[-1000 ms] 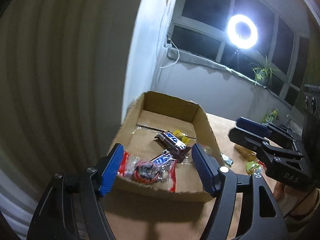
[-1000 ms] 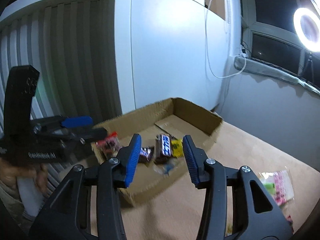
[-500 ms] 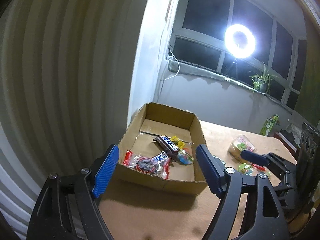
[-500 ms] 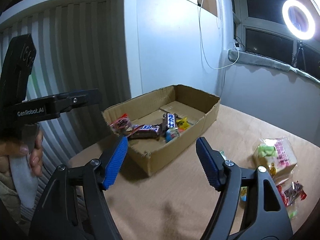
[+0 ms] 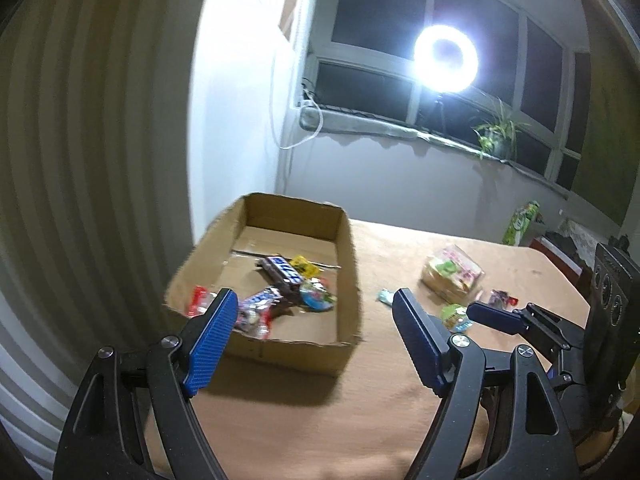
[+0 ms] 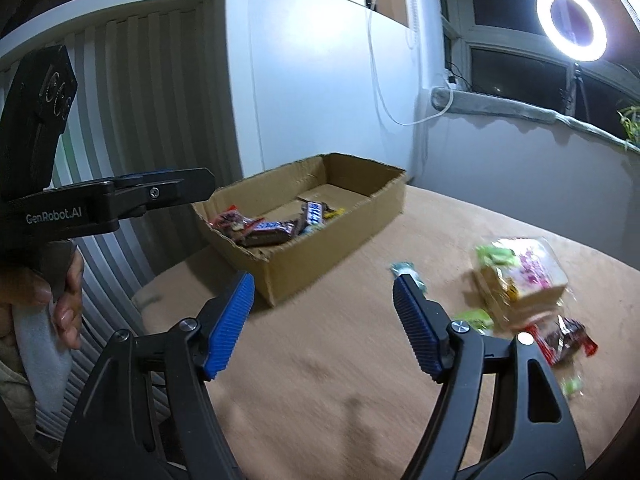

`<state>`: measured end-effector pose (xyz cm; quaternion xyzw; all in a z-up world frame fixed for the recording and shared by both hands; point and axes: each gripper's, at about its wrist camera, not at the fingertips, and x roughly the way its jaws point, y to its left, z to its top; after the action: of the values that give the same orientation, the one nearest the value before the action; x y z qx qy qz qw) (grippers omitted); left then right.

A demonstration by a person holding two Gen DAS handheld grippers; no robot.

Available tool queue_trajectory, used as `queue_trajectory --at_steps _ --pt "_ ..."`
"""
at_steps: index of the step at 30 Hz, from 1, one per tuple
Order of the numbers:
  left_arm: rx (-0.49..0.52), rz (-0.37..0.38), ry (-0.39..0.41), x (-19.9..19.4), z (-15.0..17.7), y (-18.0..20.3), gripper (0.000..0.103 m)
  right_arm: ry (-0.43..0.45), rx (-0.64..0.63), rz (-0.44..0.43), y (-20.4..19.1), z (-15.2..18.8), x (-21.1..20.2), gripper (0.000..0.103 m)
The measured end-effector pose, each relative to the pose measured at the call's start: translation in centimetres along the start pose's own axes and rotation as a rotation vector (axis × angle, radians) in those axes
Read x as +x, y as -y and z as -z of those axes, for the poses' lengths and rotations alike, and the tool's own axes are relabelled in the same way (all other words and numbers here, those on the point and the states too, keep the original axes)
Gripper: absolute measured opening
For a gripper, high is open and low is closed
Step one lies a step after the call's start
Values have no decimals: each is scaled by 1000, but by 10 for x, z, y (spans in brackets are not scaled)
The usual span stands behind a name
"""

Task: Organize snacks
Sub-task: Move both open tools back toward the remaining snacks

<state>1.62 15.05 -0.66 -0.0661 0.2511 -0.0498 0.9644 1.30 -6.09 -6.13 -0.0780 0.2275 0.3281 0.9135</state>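
Snacks are split between two spots on the table (image 6: pixel 340 360). One cardboard box (image 5: pixel 344 264) sits at the table's far left corner by the wall, and I count roughly six wrapped pieces in it: two dark chocolate bars (image 5: pixel 280 274) with blue-white lettering, one yellow candy (image 5: pixel 304 266), one round multicolour one (image 5: pixel 316 296), and a couple of red-edged clear packets (image 5: pixel 200 300) near the front left corner. They overlap, so the count is rough.

Outside the box, toward the table's right side, the right wrist view shows about five loose items: one big clear bag of wafers or cookies (image 6: pixel 520 276) with green and pink print, one small teal candy (image 6: pixel 406 270), one green candy (image 6: pixel 474 316), one red-ended packet with something dark inside (image 6: pixel 564 338), and one more greenish bit (image 6: pixel 572 386) near the edge, too blurry to name.

Left tongs (image 5: pixel 316 344) point down toward the box's front wall, spread wide with nothing between the blue pads. A hand (image 6: pixel 60 300) grips their handle at the left edge of the right view. Right tongs (image 6: pixel 324 324) hang over bare table between the box and the loose pile, angled downward, also wide and empty.

One ring light (image 5: pixel 446 58) and one potted plant (image 5: pixel 498 136) are up by the window.
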Motion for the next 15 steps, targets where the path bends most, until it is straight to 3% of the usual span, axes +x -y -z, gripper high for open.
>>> queue_trajectory --at_steps 15 --pt "96 86 -78 29 9 59 80 -34 106 97 65 35 -28 75"
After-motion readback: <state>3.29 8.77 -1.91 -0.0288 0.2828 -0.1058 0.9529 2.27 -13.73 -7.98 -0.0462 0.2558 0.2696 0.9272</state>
